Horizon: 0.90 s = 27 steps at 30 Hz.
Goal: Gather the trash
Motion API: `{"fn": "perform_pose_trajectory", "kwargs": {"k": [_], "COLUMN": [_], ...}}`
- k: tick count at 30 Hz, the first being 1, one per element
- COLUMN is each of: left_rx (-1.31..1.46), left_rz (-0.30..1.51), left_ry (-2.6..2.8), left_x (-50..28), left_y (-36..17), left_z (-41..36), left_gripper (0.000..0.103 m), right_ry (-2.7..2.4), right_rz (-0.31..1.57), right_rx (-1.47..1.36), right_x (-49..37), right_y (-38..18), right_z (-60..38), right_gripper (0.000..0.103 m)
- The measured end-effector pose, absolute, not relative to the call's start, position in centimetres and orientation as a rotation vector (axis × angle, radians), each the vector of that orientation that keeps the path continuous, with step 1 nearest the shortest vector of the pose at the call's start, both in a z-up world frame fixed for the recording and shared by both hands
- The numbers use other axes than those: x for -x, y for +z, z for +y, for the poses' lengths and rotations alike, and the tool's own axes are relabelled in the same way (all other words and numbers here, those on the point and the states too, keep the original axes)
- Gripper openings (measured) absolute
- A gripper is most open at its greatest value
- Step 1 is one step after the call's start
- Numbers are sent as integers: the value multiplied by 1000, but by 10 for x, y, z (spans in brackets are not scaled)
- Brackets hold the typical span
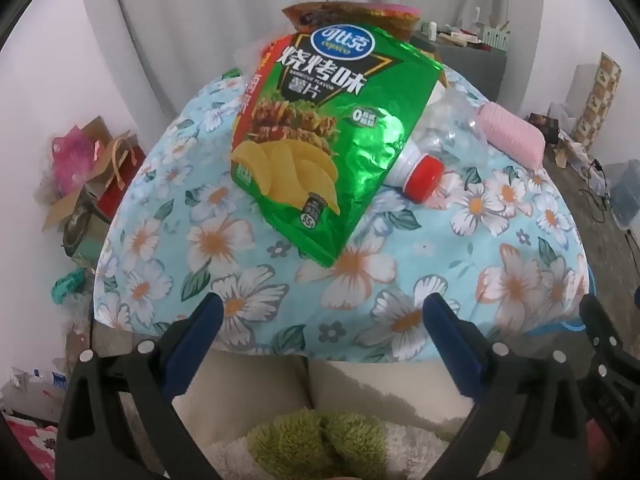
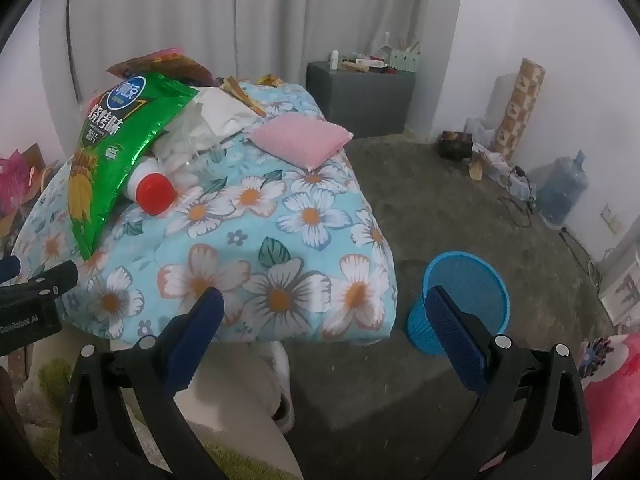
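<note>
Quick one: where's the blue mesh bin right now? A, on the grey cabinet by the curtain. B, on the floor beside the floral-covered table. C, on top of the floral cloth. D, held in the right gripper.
B: the blue mesh bin stands on the bare floor, just past the floral cloth's hanging edge.

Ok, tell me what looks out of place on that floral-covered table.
A heap of rubbish sits on the blue floral tablecloth: a crinkled green foil crisp bag lies tilted over a crushed clear plastic bottle with a red cap, with more wrappers behind. The blue mesh waste bin on the floor looks empty. A pink knitted pad lies beside the heap.
</note>
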<state>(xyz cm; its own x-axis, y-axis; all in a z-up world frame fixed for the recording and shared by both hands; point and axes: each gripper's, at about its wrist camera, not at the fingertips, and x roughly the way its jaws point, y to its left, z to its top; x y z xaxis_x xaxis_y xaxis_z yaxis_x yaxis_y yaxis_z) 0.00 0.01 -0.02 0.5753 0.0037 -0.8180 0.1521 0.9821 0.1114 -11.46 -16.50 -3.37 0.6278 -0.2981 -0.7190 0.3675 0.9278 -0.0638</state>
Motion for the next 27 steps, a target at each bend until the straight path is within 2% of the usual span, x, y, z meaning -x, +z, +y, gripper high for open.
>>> {"fn": "perform_pose_trajectory", "kwargs": {"k": [27], "left_rx": [-185], "left_rz": [977], "left_ry": [-85], "left_x": [-3], "left_y": [-8], "left_z": [1], "left_gripper": [98], "right_ry": [-375], "right_rz": [808], "right_rx": [-100], "right_x": [114], "right_y": [-38], "right_z": [-165], "right_gripper": [96]}}
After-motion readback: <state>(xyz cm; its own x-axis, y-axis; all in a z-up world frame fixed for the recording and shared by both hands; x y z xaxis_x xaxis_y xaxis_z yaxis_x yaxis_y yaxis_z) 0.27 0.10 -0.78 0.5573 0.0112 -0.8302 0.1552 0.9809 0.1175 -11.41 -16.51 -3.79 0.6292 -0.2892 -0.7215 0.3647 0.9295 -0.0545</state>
